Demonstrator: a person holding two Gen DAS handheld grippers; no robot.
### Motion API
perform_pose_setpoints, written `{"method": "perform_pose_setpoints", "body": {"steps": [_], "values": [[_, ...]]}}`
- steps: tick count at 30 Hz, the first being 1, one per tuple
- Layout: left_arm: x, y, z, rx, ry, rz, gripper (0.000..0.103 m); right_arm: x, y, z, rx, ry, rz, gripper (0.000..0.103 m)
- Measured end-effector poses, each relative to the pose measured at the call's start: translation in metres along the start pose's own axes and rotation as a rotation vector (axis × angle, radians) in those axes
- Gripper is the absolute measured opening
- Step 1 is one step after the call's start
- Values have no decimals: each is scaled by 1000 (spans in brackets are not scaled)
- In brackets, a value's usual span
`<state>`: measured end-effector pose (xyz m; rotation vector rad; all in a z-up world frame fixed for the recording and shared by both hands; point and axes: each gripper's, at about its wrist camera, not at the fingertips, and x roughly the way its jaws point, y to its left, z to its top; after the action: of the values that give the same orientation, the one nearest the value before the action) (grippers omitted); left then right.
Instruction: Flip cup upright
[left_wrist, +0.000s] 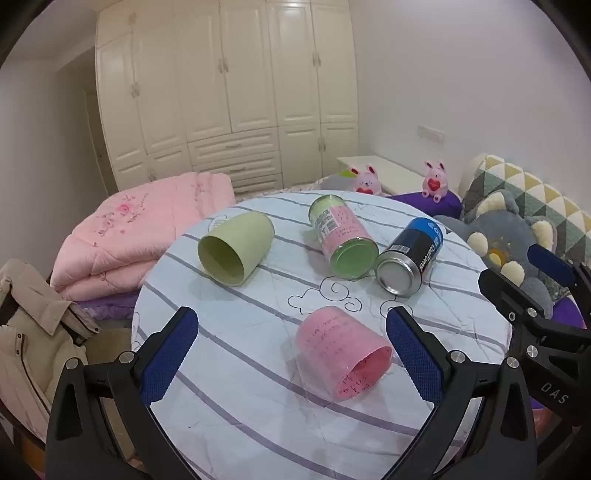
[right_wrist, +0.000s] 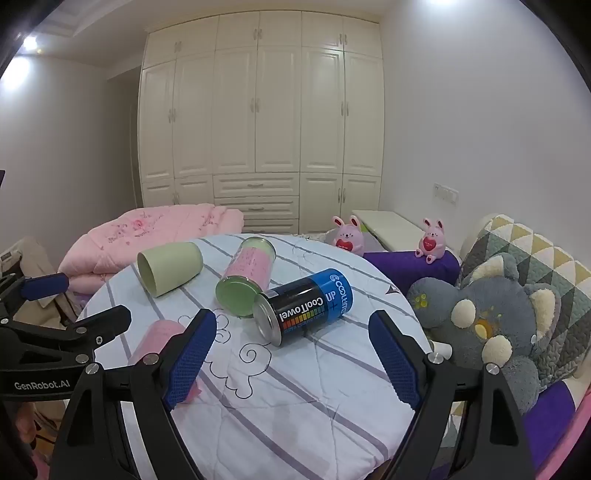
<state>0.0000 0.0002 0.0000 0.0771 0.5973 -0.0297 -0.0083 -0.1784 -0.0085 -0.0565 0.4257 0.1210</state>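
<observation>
Four containers lie on their sides on a round table with a striped cloth (left_wrist: 240, 406). A pink cup (left_wrist: 341, 352) lies nearest, mouth toward me, between the fingers of my open left gripper (left_wrist: 291, 354). A pale green cup (left_wrist: 236, 249) lies at the back left. A pink-and-green jar (left_wrist: 341, 236) and a black-and-blue can (left_wrist: 412, 256) lie at the back right. In the right wrist view my open right gripper (right_wrist: 291, 354) hovers in front of the can (right_wrist: 306, 304); the pink cup (right_wrist: 155, 341) lies partly behind its left finger. The green cup (right_wrist: 170, 267) and the jar (right_wrist: 245, 278) also show there.
A folded pink quilt (left_wrist: 140, 236) lies left of the table, a beige jacket (left_wrist: 33, 332) nearer. A grey plush toy (right_wrist: 487, 321) and patterned cushion (right_wrist: 535, 254) are at the right. Two pink bunny toys (right_wrist: 347, 236) sit behind. A white wardrobe (right_wrist: 258, 122) fills the back wall.
</observation>
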Motion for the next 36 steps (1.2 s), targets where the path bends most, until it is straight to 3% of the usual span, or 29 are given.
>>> {"method": "perform_pose_setpoints", "body": {"steps": [36], "values": [[-1,2,1,-16,-6,-10,103,-1,3,2,-1,-10,11,86]]}}
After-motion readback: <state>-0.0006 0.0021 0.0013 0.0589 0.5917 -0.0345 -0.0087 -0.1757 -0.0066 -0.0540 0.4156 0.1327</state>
